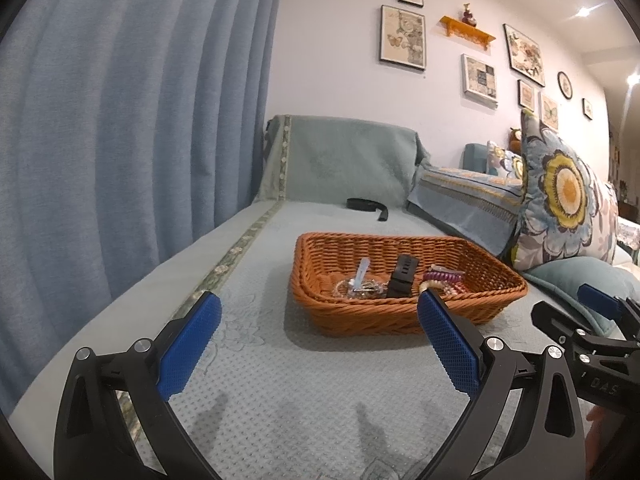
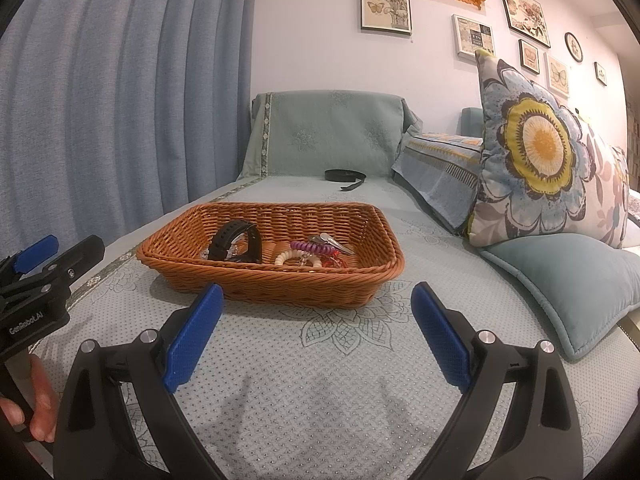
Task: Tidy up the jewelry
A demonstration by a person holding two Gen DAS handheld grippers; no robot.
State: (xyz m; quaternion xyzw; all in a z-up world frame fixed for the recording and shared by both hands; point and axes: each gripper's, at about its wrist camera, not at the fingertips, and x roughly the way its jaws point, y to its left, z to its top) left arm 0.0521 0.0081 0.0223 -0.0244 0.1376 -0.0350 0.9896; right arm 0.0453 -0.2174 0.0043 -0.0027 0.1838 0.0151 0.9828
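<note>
Pale green quilted sofa cover [image 2: 320,380] stretches under both tools, with a blue curtain [image 1: 120,120] to the left and framed pictures [image 2: 385,2] on the wall behind. Left gripper [image 1: 318,312] hovers low over the cover, its blue pads spread wide and holding nothing. Right gripper [image 2: 316,300] sits just beside it, jaws equally wide and empty.

Just ahead of both lies a brown wicker basket [image 2: 192,270] resting on the cover. Inside it are a black watch [image 2: 236,242], a purple spiral hair tie [image 2: 312,246], a cream bead bracelet [image 2: 285,258] and a silver hair clip [image 2: 334,241]; a clear tangle of pieces [image 1: 360,288] is too blurred to name. Farther back, a black strap [image 2: 345,176] lies alone on the cover, well apart from the basket. Flower cushion [image 2: 536,148] and a plain teal cushion [image 2: 568,280] lean at the right.
</note>
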